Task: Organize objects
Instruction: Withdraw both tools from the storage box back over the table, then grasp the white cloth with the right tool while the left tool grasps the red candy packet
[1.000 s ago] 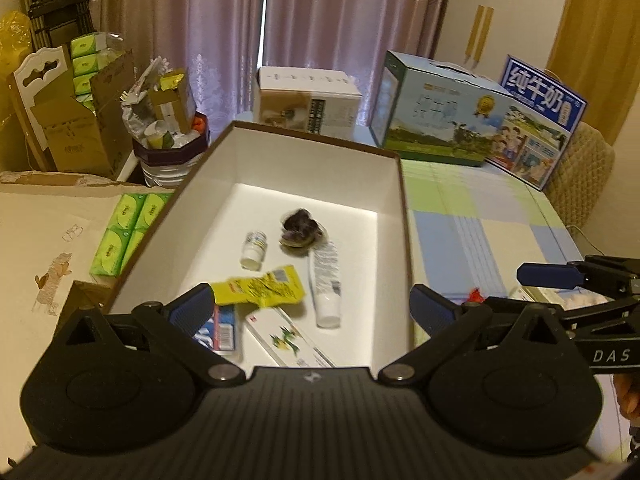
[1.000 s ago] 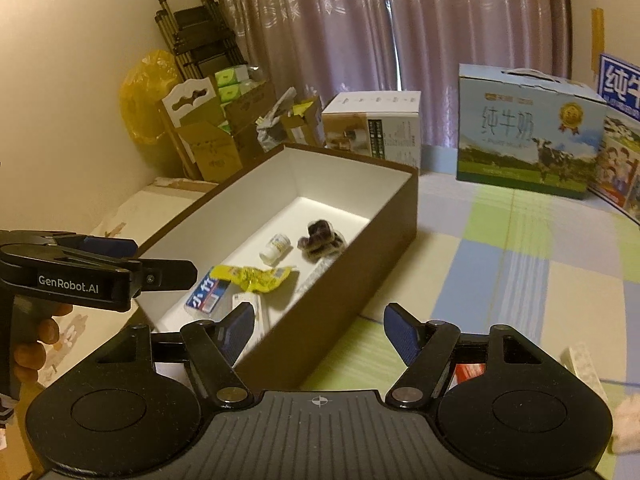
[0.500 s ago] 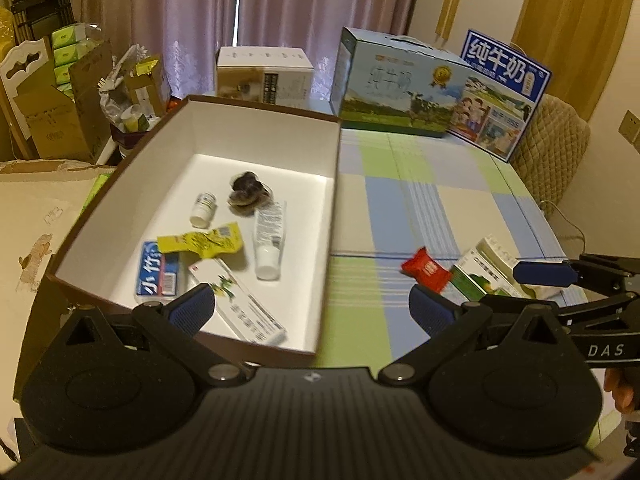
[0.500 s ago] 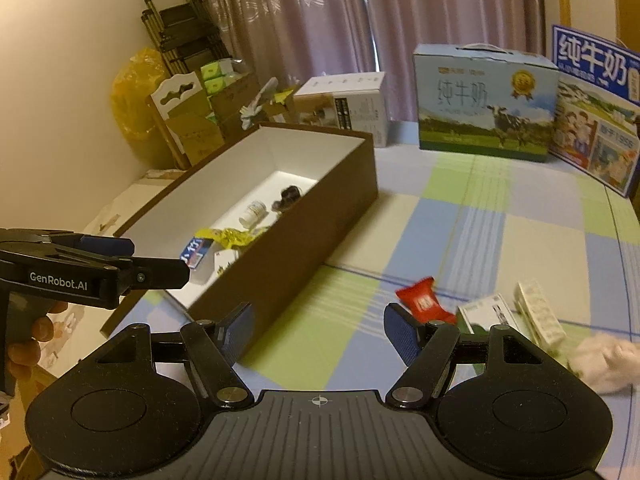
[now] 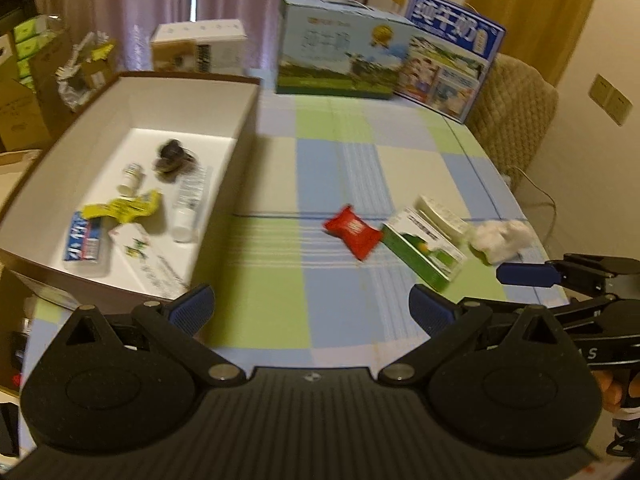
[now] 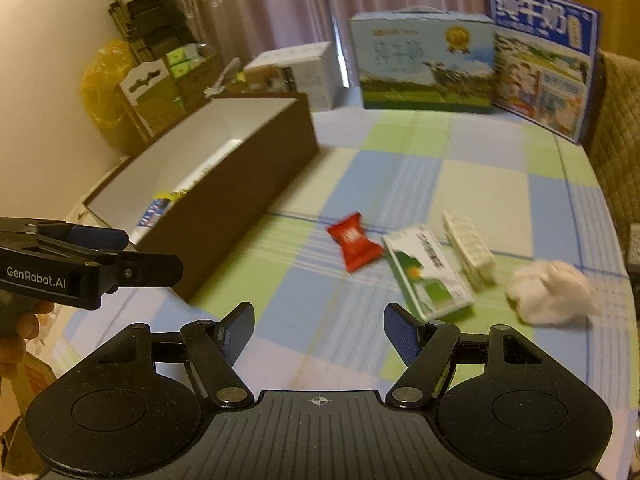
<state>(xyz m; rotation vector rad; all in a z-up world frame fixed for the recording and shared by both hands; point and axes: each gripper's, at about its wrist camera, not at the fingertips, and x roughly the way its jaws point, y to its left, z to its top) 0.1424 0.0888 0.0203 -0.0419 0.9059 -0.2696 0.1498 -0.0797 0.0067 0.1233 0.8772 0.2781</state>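
A brown box with a white inside (image 5: 244, 120) (image 6: 240, 184) stands at the left of the checked tablecloth and holds several small items, among them a yellow packet (image 5: 124, 210) and a white tube (image 5: 188, 204). On the cloth lie a red snack packet (image 5: 352, 232) (image 6: 354, 246), a green-and-white carton (image 5: 424, 248) (image 6: 428, 272), a small white box (image 5: 440, 214) (image 6: 468, 248) and a crumpled white tissue (image 5: 500, 238) (image 6: 552, 292). My left gripper (image 5: 310, 308) is open and empty, near the box's front corner. My right gripper (image 6: 320, 328) is open and empty, just short of the red packet and carton.
Two milk cartons (image 5: 344, 60) (image 5: 448, 56) and a white box (image 5: 200, 46) stand along the far edge of the table. Cardboard boxes and clutter (image 6: 160, 84) sit at the far left. A padded chair (image 5: 516, 104) stands at the right.
Both grippers have swung right, away from the box and toward the loose items on the cloth, which now sit closer. Both stay open.
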